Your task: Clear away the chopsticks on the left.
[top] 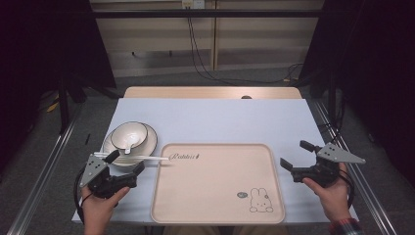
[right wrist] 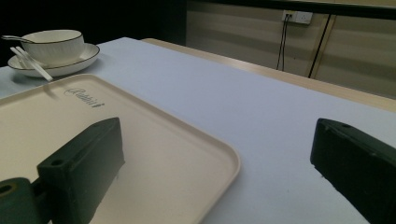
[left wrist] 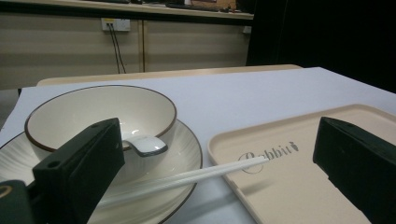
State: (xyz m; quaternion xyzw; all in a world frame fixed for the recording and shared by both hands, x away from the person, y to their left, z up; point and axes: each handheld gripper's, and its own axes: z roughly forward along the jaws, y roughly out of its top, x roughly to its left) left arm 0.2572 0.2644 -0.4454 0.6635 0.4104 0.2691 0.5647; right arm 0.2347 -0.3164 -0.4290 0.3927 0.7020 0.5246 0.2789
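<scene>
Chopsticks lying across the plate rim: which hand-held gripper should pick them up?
Left, probably. The left hand-held gripper is open right beside the chopsticks on the plate; the right hand-held gripper, also open, sits across the tray.

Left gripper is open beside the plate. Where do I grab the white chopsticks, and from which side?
Grip the chopsticks on the span bridging the gap between the plate and the tray, probably from above with the left gripper. There they lie raised off the table, so jaws can close around both; elsewhere they rest flat on the plate rim.
</scene>
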